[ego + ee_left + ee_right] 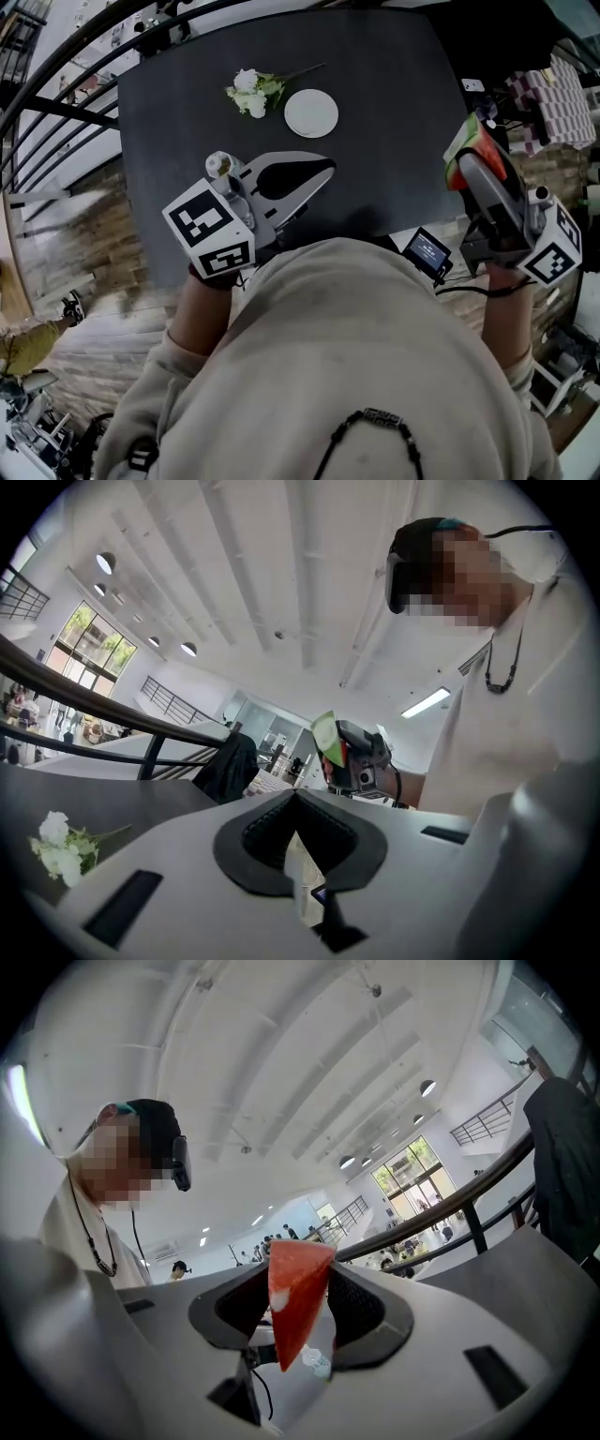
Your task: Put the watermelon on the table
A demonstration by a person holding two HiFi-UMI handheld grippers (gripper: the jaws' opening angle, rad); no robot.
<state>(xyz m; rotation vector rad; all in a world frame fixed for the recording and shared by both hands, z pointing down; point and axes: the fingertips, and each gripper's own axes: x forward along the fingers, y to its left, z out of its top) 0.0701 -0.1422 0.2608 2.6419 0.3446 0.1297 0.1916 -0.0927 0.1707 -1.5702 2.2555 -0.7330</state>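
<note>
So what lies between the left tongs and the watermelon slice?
Only bare dark table, in the head view: the left tongs are shut and empty, the right tongs grip the watermelon slice.

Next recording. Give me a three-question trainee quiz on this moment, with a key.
1. True or false: the watermelon slice already lies on the table.
2. Which claw holds the slice?
3. Beside the white flowers on the table lies: A a round white disc; B a fork; C a cup.

Key: 1 false, it is held in the air; 2 the right claw; 3 A.
</note>
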